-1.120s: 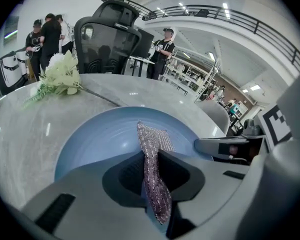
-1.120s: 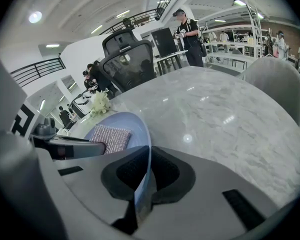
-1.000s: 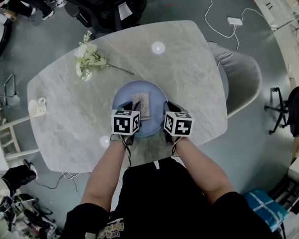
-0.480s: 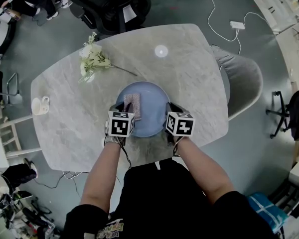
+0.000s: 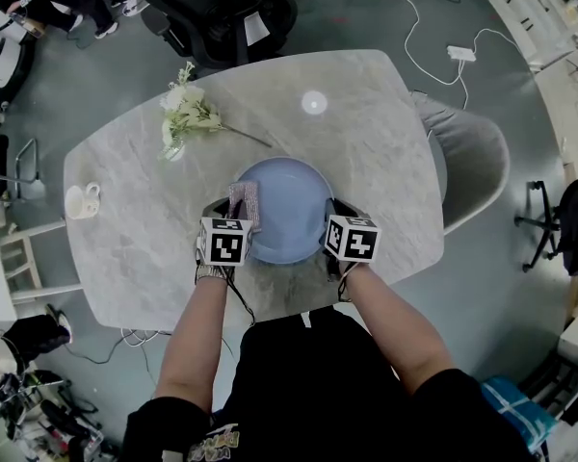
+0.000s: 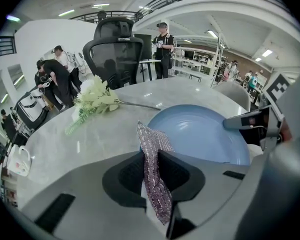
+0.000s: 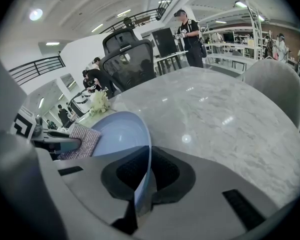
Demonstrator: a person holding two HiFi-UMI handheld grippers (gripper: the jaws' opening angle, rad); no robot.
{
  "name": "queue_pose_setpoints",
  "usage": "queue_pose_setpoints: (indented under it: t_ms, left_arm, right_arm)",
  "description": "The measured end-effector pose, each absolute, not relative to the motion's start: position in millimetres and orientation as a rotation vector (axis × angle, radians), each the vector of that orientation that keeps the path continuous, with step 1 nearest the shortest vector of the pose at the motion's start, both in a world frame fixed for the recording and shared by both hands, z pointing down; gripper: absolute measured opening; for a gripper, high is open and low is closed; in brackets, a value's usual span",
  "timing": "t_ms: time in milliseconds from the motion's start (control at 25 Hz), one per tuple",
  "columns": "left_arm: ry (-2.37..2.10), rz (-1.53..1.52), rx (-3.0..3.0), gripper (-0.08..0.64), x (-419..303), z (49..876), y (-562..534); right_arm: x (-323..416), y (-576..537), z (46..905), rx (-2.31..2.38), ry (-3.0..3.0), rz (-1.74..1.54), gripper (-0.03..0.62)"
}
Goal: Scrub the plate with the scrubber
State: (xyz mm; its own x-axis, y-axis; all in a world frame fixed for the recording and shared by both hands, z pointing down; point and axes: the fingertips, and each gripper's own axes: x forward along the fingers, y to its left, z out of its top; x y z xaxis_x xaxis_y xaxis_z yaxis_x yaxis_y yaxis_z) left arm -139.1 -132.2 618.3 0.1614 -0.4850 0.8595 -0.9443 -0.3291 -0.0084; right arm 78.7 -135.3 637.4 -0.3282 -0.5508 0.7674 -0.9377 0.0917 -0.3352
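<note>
A round blue plate [image 5: 289,210] lies on the marble table [image 5: 366,142] just in front of me. My left gripper [image 5: 235,218] is shut on a glittery purple-grey scrubber [image 5: 244,202], which lies over the plate's left rim. In the left gripper view the scrubber [image 6: 154,169] stands pinched upright between the jaws of the gripper [image 6: 151,156], with the plate [image 6: 205,131] beyond on the right. My right gripper [image 5: 331,218] is shut on the plate's right rim. In its own view the rim [image 7: 142,181] runs between the jaws of that gripper [image 7: 146,170], and the scrubber [image 7: 80,140] shows at the left.
A bunch of white flowers [image 5: 185,114] lies at the table's far left and a white cup [image 5: 80,201] stands at its left edge. A black office chair [image 5: 222,8] is behind the table and a grey chair [image 5: 472,152] to its right. People stand farther back.
My left gripper has drawn the scrubber leftward across the plate, from near its middle to its left rim. The right gripper has kept its hold on the right rim.
</note>
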Motion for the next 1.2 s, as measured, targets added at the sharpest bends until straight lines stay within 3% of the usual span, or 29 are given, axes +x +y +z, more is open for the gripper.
queue_pose_setpoints:
  t_ms: [480, 880, 1200]
  left_arm:
    - [-1.410, 0.963, 1.979, 0.081, -136, 574, -125]
    - [-1.029, 0.431, 1.864, 0.081, -52, 564, -102]
    - [-0.912, 0.495, 1.794, 0.081, -13, 606, -87]
  right_arm:
    - [79, -135, 632, 1.477, -1.898, 1.162, 0.028]
    - [80, -133, 630, 1.460, -1.919, 1.229, 0.028]
    - [77, -137, 631, 1.432, -1.942, 1.236, 0.031]
